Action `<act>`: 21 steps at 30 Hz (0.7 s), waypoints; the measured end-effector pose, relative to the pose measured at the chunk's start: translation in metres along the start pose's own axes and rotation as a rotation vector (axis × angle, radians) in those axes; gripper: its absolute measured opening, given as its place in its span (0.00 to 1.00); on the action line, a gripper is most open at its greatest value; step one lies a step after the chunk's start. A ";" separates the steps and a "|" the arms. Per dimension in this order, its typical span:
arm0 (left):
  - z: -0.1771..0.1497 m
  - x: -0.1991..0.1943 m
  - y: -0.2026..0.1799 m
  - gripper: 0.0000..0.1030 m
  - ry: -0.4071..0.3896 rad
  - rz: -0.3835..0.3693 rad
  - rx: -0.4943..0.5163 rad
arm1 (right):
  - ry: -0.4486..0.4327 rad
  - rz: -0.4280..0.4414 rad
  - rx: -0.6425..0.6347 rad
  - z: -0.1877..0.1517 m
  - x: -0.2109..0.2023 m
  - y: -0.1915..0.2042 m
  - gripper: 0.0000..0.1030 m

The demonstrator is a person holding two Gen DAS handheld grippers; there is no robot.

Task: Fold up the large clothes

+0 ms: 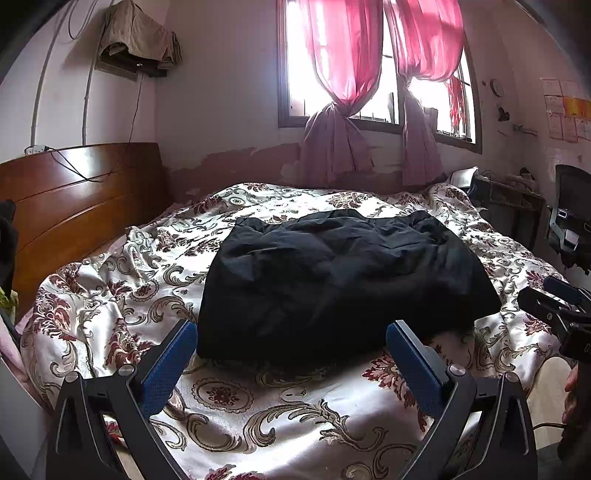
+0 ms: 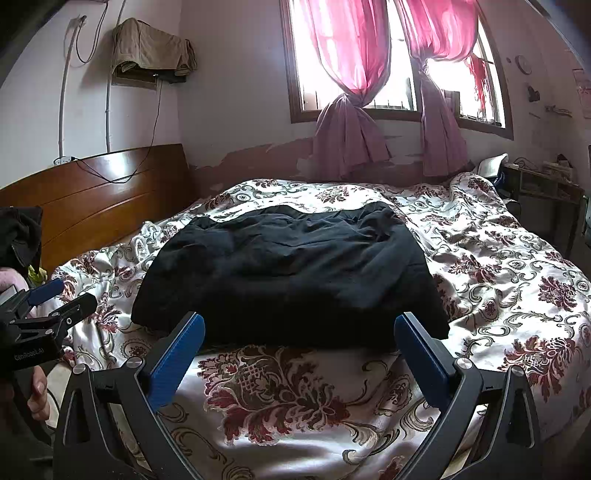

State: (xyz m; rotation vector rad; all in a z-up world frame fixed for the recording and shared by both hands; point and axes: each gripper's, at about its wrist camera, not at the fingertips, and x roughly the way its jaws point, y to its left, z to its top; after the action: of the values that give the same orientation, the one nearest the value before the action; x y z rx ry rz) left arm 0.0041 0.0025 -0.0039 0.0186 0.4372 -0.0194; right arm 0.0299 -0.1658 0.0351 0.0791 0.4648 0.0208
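Blue-padded fingers (image 1: 173,365) of my left gripper (image 1: 291,332) fill the bottom of the left wrist view, spread wide apart and holding nothing; they hang just short of the near edge of the black garment (image 1: 343,277), not touching it. Over in the right wrist view, my right gripper (image 2: 299,328) is the same: both fingers (image 2: 424,362) wide open, empty, poised above the patterned bedspread (image 2: 280,398) with the garment's near hem just beyond the tips. That one black garment lies bunched into a rough rectangle in the middle of the bed, wrinkled on top, with floral bedspread showing on every side of it. Nothing lies between my fingers and the cloth. Each gripper shows at the side of the other's view, and a bit of the hand (image 2: 38,395) gripping my left handle is visible. Behind the bed I count one wooden headboard (image 1: 74,199) on the left, one window (image 1: 373,66) with two pink curtains (image 1: 343,55) knotted low, and one tan cloth (image 1: 140,33) draped over a wall-mounted box. A cluttered shelf (image 1: 513,195) stands at the far right.
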 end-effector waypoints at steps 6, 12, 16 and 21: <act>-0.001 0.004 0.002 1.00 0.035 -0.005 0.001 | 0.000 0.000 0.000 0.000 0.000 0.000 0.98; -0.002 0.004 0.005 1.00 0.026 0.038 -0.004 | 0.000 0.000 0.001 0.000 0.000 0.000 0.98; -0.002 0.005 0.005 1.00 0.026 0.053 0.008 | 0.000 0.000 -0.001 0.000 0.000 0.001 0.98; -0.002 0.005 0.001 1.00 0.021 0.054 0.030 | 0.000 -0.001 0.000 -0.001 -0.001 0.003 0.98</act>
State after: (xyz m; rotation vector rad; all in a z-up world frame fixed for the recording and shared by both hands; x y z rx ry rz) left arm 0.0074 0.0038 -0.0078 0.0596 0.4575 0.0271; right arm 0.0288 -0.1631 0.0345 0.0788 0.4653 0.0203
